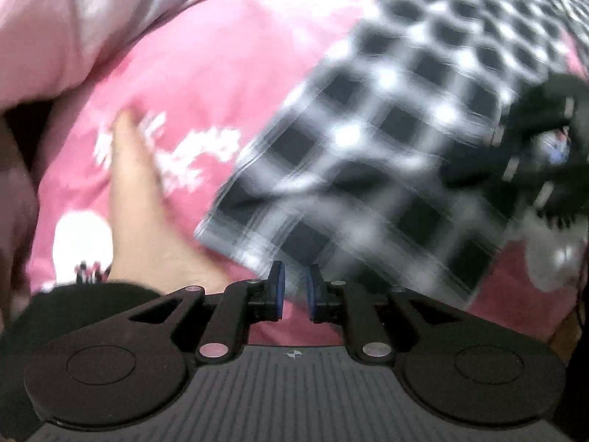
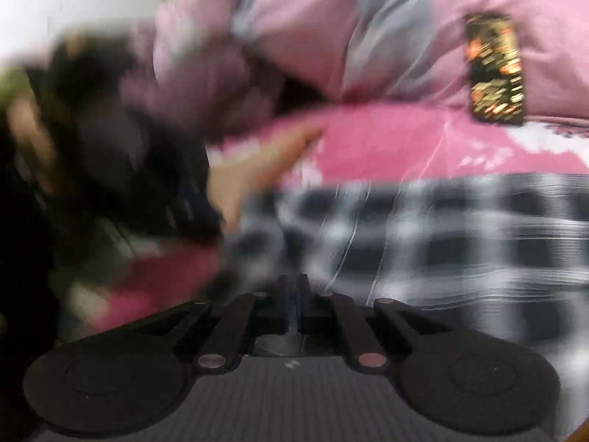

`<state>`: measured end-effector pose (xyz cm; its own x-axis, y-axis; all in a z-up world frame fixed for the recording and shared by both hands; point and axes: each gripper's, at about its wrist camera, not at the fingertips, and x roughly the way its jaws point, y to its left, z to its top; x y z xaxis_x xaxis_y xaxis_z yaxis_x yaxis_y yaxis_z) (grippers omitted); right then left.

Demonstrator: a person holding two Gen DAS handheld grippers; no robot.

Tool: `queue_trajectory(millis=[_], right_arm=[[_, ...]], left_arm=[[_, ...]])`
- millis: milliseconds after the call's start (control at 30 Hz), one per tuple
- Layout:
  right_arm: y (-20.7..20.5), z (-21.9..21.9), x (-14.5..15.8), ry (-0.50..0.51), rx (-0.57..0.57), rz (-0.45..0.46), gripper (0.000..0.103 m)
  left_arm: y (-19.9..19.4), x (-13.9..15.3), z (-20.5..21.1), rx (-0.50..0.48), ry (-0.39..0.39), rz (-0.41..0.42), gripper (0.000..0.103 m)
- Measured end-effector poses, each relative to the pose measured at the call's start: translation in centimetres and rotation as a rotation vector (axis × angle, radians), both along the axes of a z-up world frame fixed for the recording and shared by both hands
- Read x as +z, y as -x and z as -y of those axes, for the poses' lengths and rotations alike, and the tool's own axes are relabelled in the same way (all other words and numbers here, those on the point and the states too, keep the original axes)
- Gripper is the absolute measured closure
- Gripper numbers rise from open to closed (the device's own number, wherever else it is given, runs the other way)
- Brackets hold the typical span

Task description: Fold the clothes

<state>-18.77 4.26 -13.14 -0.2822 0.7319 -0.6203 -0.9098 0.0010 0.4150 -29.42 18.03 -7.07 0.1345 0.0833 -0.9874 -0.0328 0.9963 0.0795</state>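
Checked cloth on a pink bed cover

The black-and-white checked cloth [image 1: 368, 154] lies on the pink cover [image 1: 206, 73], toward 1 o'clock of the left gripper [image 1: 294, 283], whose fingers stand slightly apart. The right gripper [image 2: 293, 294] has its fingers pressed together; whether they pinch cloth is lost in blur.

My left gripper [image 1: 294, 281] points forward with its jaws a little apart, a narrow gap showing between the blue pads [image 1: 280, 279], and nothing sits in that gap. A bare foot [image 1: 147, 213] lies just to the left of it, toes pointing away from me. My right gripper [image 2: 293, 287] has its jaws drawn almost together, with only a thin slit left; through the blur I cannot tell whether anything is pinched there. In the right wrist view my left gripper shows only as a dark, smeared shape on the left.
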Motion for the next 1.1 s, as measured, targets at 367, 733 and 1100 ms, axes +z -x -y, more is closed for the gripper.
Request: queue_trajectory(millis=[367,733,1100], right_arm=[[6.6,-1.4,-0.4,-0.080,0.102,-0.058,0.100],[9.5,-4.0,-0.5,-0.099,0.217,0.000,0.099],[-7.8,8.0,1.3,-0.195,-0.483,-0.172,0.099]], left_arm=[[-0.7,0.0,-3.2,0.156,-0.116,0.045,0.091],[-2.0,-0.4,-3.4,0.201,-0.131,0.115,0.090],[-6.1,-2.0,-2.0,0.240,-0.072,0.254,0.090]])
